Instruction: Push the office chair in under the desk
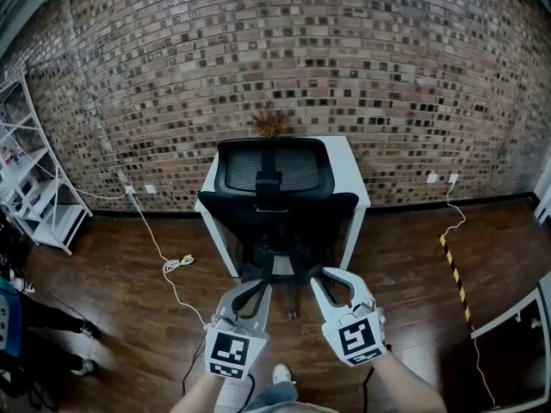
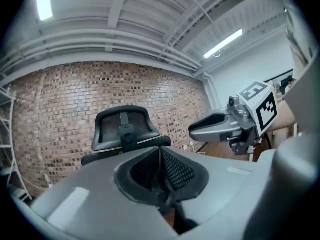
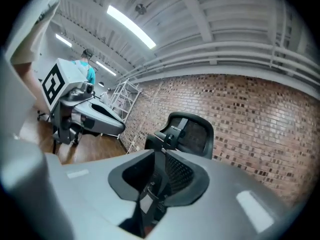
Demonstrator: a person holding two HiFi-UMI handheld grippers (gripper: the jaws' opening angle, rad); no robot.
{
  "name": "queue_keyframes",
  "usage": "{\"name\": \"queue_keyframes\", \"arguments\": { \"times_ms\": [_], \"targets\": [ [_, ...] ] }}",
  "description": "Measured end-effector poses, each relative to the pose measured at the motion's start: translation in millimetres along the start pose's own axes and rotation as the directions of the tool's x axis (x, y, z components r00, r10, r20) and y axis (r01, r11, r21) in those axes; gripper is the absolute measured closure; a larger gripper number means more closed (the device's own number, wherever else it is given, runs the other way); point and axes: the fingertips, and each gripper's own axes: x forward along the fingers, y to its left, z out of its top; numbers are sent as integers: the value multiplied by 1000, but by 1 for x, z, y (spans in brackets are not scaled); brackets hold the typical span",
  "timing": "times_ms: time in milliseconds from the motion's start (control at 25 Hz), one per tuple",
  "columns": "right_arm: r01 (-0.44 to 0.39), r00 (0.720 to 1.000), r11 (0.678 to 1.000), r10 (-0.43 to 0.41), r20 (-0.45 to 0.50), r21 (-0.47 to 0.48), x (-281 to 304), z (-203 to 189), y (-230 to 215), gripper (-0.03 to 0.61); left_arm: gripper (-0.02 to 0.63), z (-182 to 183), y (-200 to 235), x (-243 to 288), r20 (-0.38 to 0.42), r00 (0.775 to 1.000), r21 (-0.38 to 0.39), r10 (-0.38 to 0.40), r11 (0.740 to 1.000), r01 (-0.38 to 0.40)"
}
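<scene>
A black mesh-backed office chair [image 1: 274, 175] stands with its back to me, its seat partly under a white desk [image 1: 355, 177] against the brick wall. Both grippers are held low behind the chair's back, side by side and pointing at it. My left gripper [image 1: 259, 288] has its jaws together, the tips meeting in the left gripper view [image 2: 160, 151] with nothing between them. My right gripper [image 1: 326, 274] also looks shut, its tips touching in the right gripper view [image 3: 162, 153]. Whether either tip touches the chair I cannot tell. The chair's headrest [image 2: 122, 126] [image 3: 192, 131] rises beyond each pair of jaws.
A white wire shelf rack [image 1: 43, 188] stands at the left wall. A white cable [image 1: 176, 265] trails over the wood floor left of the desk. Yellow-black tape [image 1: 455, 269] and a white frame [image 1: 516, 317] lie to the right. A dried plant [image 1: 269, 123] sits on the desk.
</scene>
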Motion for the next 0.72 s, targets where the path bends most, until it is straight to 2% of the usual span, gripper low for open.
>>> {"name": "queue_keyframes", "arguments": {
  "times_ms": [120,200,400,720],
  "targets": [
    [2,999,997,-6,49,80,-17,5,17,528,595,11,-19,-17,52,999,-87,6,996,-1],
    [-15,997,992,5,78,127,-28,11,28,561,597,18,-30,-28,79,997,-127,18,992,-8],
    [-79,990,970,48,134,231,-57,27,47,574,597,29,-53,-46,94,995,-211,37,977,-17],
    [-111,985,956,68,160,273,-80,33,70,574,597,25,-79,-62,82,996,-239,16,971,4]
  ]
}}
